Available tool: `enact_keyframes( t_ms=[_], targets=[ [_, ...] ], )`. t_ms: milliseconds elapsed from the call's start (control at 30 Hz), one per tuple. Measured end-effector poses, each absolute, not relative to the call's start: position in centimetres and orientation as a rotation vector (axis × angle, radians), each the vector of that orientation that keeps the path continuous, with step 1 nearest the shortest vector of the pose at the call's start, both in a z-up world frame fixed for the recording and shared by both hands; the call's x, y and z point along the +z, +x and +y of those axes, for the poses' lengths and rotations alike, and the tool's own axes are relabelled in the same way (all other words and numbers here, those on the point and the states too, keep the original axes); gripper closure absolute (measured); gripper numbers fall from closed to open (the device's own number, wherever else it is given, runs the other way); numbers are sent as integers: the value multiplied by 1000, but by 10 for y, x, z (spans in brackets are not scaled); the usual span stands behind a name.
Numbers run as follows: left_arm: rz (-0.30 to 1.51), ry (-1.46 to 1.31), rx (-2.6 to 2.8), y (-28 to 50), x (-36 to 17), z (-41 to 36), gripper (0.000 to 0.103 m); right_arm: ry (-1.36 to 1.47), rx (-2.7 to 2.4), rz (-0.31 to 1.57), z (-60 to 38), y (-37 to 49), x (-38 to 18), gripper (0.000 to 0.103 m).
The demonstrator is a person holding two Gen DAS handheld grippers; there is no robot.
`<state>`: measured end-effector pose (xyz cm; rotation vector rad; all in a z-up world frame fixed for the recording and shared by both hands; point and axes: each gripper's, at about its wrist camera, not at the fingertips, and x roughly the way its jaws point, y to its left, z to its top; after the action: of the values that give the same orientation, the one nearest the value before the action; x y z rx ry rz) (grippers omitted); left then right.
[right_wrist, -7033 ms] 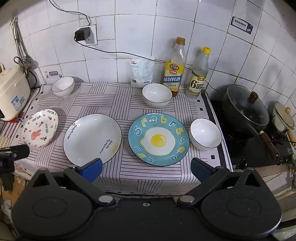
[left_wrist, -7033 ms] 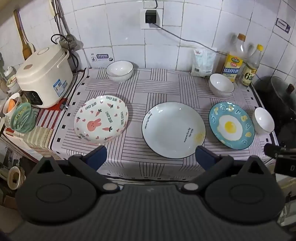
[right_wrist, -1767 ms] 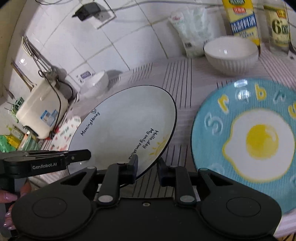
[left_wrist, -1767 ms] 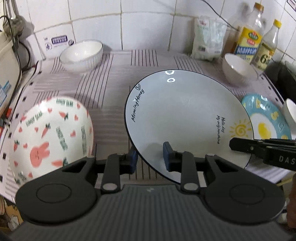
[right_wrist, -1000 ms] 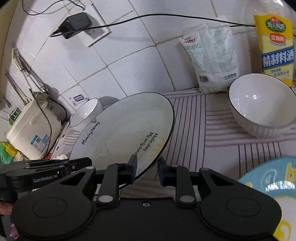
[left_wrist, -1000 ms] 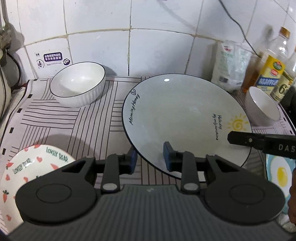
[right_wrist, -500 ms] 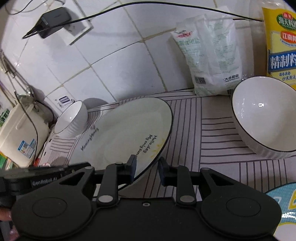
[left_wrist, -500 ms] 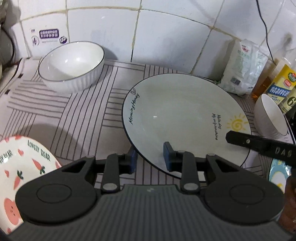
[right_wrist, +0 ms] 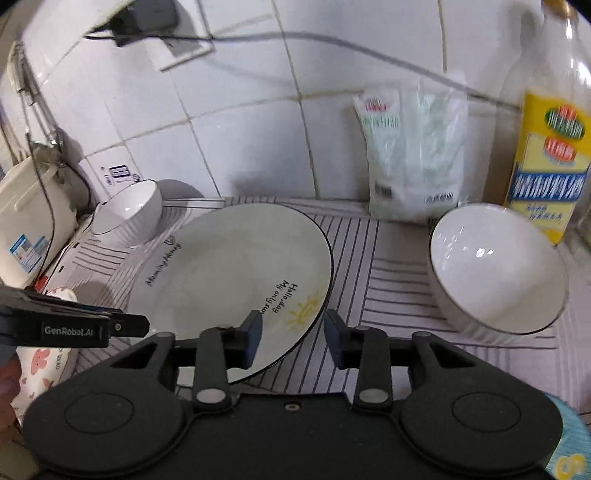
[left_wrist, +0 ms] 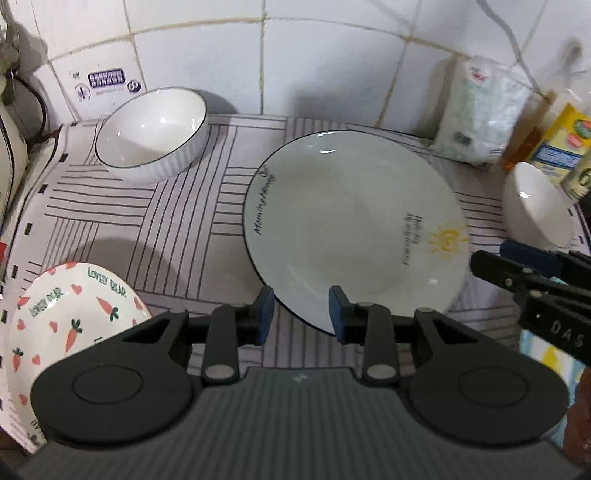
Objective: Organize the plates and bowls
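Observation:
The large white plate (left_wrist: 351,229) with a dark rim and a sun drawing lies on the striped cloth near the back wall; it also shows in the right wrist view (right_wrist: 229,280). My left gripper (left_wrist: 301,314) straddles its near rim with the jaws slightly apart. My right gripper (right_wrist: 290,339) straddles its right rim, jaws also parted. A white bowl (left_wrist: 151,133) sits back left, another white bowl (right_wrist: 495,269) at the right. The bunny plate (left_wrist: 70,310) lies front left. The blue egg plate (left_wrist: 546,354) shows at the right edge.
A rice cooker (right_wrist: 26,221) stands at the far left. A white bag (right_wrist: 410,155) and an oil bottle (right_wrist: 546,155) stand against the tiled wall at the back right. A wall socket with a plug (right_wrist: 147,18) is above.
Both grippers carried the white plate toward the back wall and lowered it onto the cloth. Both pairs of jaws have widened slightly around its rim.

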<state>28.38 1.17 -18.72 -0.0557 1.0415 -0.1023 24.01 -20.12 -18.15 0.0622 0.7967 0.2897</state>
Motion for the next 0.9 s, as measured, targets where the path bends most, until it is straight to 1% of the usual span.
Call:
enact_keyframes(
  t_ms=[67,167,300,367,667,900],
  targets=[
    [1053,-33,-115,278,-178,7,59,59,288,780,-199,231,-170,51],
    [1074,-10,-145,266,-165,0,53,73,299,755,-203,216,-156,44],
    [1083,7,-169,246,-147,-2,48,60,303,743,-205,193,-142,43],
    [1074,32,-164,237,-138,-2,43,49,298,731,-207,182,-133,40],
    [1059,91,-179,205,-112,-2,36,29,274,688,-222,135,-99,33],
    [1058,138,-209,180,-100,-18,31,10,265,679,-229,105,-82,30]
  ],
)
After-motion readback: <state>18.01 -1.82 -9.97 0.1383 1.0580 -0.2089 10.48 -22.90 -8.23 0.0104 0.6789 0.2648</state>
